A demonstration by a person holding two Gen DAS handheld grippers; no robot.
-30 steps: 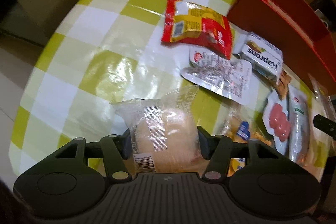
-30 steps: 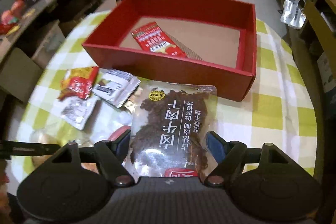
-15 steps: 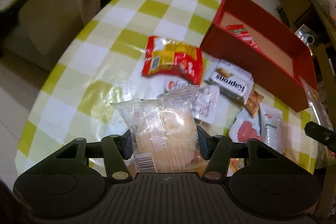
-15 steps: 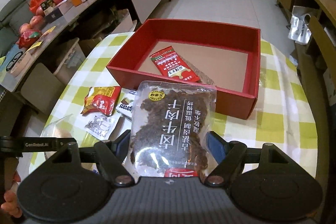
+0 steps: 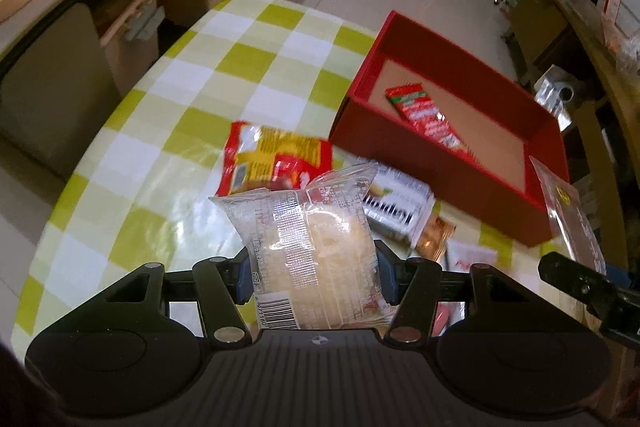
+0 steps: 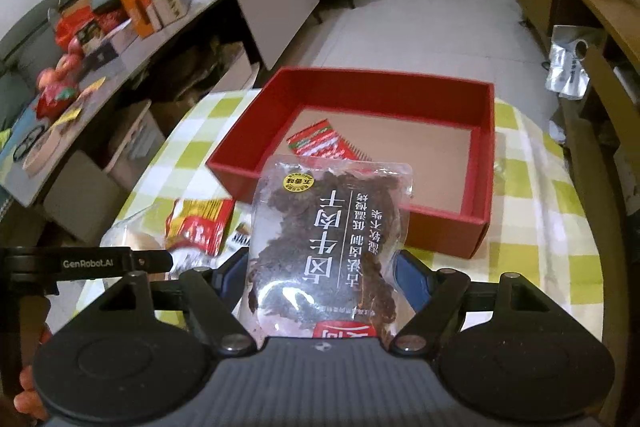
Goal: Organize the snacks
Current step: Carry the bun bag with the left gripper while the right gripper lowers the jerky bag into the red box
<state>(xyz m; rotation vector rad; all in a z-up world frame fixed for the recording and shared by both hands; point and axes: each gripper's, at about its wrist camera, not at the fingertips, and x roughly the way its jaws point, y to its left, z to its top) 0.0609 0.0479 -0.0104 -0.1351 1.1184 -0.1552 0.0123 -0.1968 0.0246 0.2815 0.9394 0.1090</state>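
Left gripper [image 5: 311, 281] pinches a clear-wrapped bun [image 5: 316, 259], right gripper [image 6: 323, 283] pinches a dried beef bag [image 6: 332, 247], both held above the table's near edge, likely to drop into the red box [image 6: 482, 163] at the far edge.

We see a room with dim, warm indoor light and a yellow-green colour cast in both views. White glare lies on the shiny checked cloth of the desk [image 5: 132, 187] and on the clear wrapper of the bun packet [image 5: 312, 259]. The red box [image 5: 452, 143] and the packets beside it are soft from blur. Fisheye distortion bends the edges, and the corners fall to black.
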